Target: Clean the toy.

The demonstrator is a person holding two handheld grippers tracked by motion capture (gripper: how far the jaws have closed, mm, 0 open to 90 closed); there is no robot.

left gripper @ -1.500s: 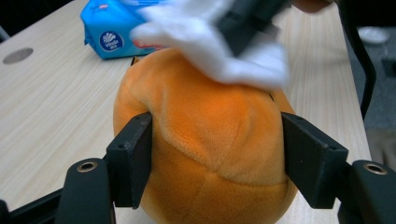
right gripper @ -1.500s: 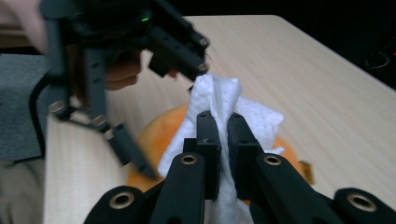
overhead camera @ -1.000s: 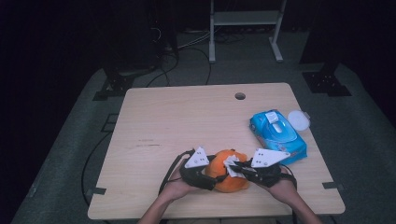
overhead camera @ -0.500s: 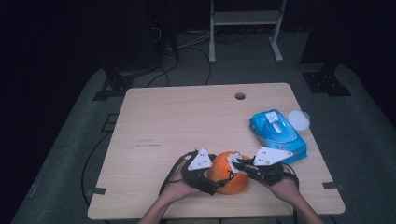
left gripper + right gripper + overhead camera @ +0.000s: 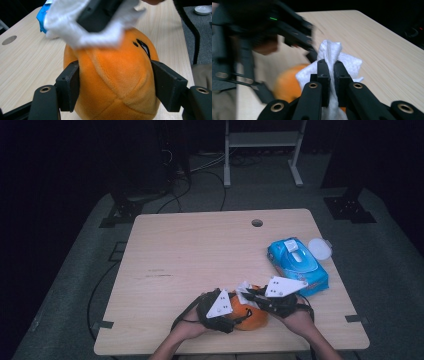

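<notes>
An orange plush toy (image 5: 253, 318) (image 5: 117, 82) lies at the table's near edge. My left gripper (image 5: 236, 316) (image 5: 116, 73) reaches in from the toy's left. Its jaws have just been closing, and both pads press the toy's sides. My right gripper (image 5: 249, 296) (image 5: 329, 65) is shut on a crumpled white wipe (image 5: 243, 287) (image 5: 332, 51) (image 5: 75, 30). It holds the wipe against the top of the toy (image 5: 284, 85). A hand is behind each gripper.
A blue pack of wipes (image 5: 296, 265) lies at the right side of the wooden table (image 5: 200, 250), with a round white lid (image 5: 319, 248) beside it. A cable hole (image 5: 257, 223) sits near the far edge. A metal stand (image 5: 262, 140) is on the floor beyond.
The left gripper has shifted slightly on the plush toy. The right gripper and its wipe have stayed on top of the toy.
</notes>
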